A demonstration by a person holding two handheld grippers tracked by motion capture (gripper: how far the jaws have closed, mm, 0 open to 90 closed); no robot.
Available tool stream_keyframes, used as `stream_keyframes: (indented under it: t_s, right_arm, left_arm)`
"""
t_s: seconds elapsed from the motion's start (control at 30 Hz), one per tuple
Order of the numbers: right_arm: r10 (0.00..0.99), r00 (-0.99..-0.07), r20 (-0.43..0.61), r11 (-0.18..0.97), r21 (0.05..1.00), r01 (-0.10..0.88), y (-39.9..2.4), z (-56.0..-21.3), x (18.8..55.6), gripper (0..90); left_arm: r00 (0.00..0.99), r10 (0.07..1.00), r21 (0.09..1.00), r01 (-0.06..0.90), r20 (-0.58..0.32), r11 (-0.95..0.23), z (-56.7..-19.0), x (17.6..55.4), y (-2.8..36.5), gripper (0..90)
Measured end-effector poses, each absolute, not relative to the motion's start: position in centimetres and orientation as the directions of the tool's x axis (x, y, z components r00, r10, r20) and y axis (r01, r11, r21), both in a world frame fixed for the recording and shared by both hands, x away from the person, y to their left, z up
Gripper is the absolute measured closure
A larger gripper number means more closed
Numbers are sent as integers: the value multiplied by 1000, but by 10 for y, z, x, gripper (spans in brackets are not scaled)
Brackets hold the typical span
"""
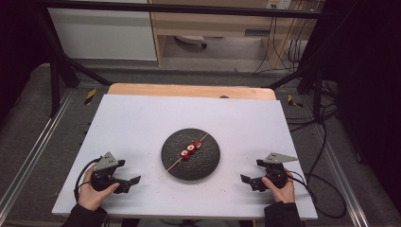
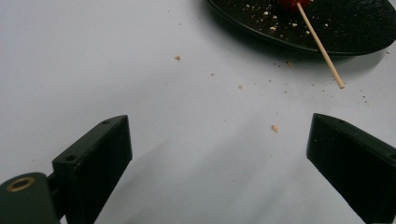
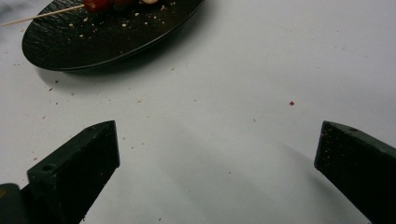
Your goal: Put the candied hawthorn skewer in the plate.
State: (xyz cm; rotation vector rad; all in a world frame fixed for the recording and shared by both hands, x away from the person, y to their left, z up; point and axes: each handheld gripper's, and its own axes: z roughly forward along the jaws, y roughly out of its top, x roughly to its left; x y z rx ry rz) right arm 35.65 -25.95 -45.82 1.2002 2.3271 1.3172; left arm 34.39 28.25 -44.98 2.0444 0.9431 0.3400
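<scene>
Skewer [image 1: 182, 160] lies flat across the black plate [image 1: 208, 165] at the middle of the white table [image 1: 142, 123], slanting from upper right to lower left; red and pale pieces [image 1: 190, 147] sit threaded along its middle, and its bare lower tip overhangs the plate rim above the table. In my left gripper view the tip [image 2: 341, 86] stands apart from my jaws, ahead and to the right. Crumbs [image 2: 275, 127] are scattered on the table near the plate.

My left gripper [image 1: 135, 181] rests low at the near left, well apart from the plate, jaws spread wide with nothing between them, aimed toward the plate. My left hand [image 1: 92, 189] wraps the body from behind.

My right gripper [image 1: 246, 181] mirrors it at the near right, jaws likewise spread wide and empty, pointing inward. My right hand [image 1: 279, 187] grips the body, forearm entering from the bottom edge.
</scene>
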Motion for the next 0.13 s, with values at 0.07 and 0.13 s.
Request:
stream_keyframes:
  t_s: [0.07, 0.13]
  right_arm:
    - [737, -646, 199, 269, 791, 550, -260, -458, 356, 6]
    - [738, -645, 200, 270, 788, 553, -259, -458, 356, 6]
  left_arm:
    - [681, 727, 789, 494, -90, -365, -450, 343, 283, 69]
    - [685, 723, 787, 493, -88, -370, -450, 343, 283, 70]
